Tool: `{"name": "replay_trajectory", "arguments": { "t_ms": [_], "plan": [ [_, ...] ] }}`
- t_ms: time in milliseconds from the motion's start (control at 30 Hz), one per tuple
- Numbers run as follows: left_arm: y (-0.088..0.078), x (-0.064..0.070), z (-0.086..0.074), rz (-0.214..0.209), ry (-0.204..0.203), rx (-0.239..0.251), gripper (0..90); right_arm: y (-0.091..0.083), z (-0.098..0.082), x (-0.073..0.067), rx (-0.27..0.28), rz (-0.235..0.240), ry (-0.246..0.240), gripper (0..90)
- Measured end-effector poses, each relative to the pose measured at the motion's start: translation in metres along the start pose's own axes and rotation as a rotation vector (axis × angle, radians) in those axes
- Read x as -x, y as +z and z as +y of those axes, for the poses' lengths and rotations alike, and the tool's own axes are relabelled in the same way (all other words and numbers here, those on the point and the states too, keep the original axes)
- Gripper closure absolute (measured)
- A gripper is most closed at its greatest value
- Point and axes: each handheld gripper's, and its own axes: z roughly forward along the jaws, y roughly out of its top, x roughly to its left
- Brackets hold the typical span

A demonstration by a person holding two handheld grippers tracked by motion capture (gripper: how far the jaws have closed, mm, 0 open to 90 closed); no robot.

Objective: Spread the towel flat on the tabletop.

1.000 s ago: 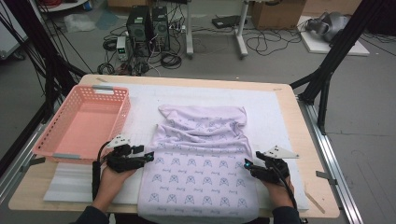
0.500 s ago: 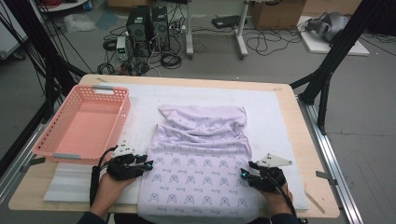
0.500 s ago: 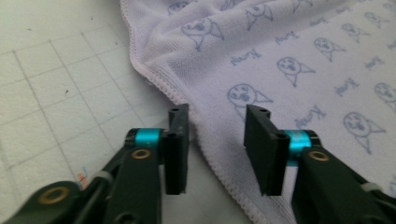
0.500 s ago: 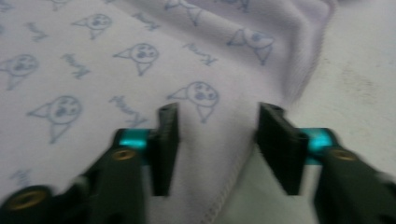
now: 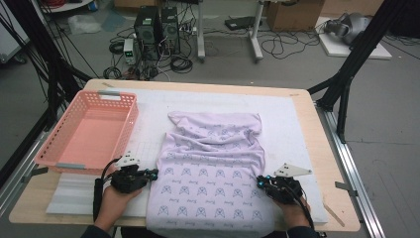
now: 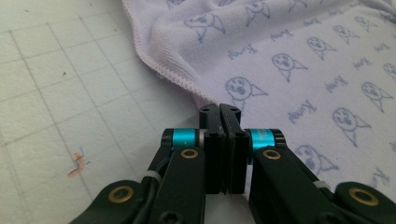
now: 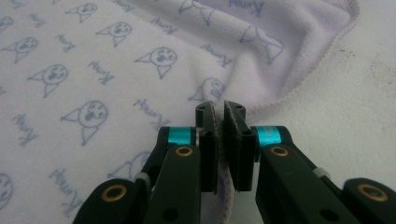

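A lilac towel [image 5: 213, 158] printed with small faces lies on the white mat [image 5: 292, 119], its far end rumpled and folded over. My left gripper [image 5: 153, 173] is at the towel's left edge near the front. In the left gripper view its jaws [image 6: 219, 109] have just been closing and now stand together where the towel's [image 6: 303, 70] hem meets their tips. My right gripper [image 5: 260, 182] is at the towel's right edge. Its jaws [image 7: 219, 107] have also just been closing, and a fold of towel [image 7: 93, 60] shows pinched between the pads.
A pink plastic basket [image 5: 49, 144] with nothing in it stands at the table's left. A thin white foam sheet [image 5: 74, 193] lies in front of it. The wooden table's edge [image 5: 341, 198] runs close to my right hand. Computers and cables sit on the floor beyond.
Both grippers' jaws have closed from wide open onto the towel's side edges. Both hands have slid a little toward the front edge of the table.
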Motion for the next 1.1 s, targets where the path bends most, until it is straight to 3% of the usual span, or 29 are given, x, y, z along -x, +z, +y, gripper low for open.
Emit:
{"name": "replay_trajectory", "arguments": {
  "t_ms": [700, 1100],
  "plan": [
    [-0.008, -0.002, -0.005, -0.019, -0.028, 0.004, 88.3, -0.001, 0.0, 0.0, 0.009, -0.005, -0.009, 84.6],
    [-0.021, 0.005, -0.013, -0.027, -0.039, 0.035, 88.4, -0.016, -0.006, -0.004, 0.033, 0.004, -0.019, 85.0]
  ]
}}
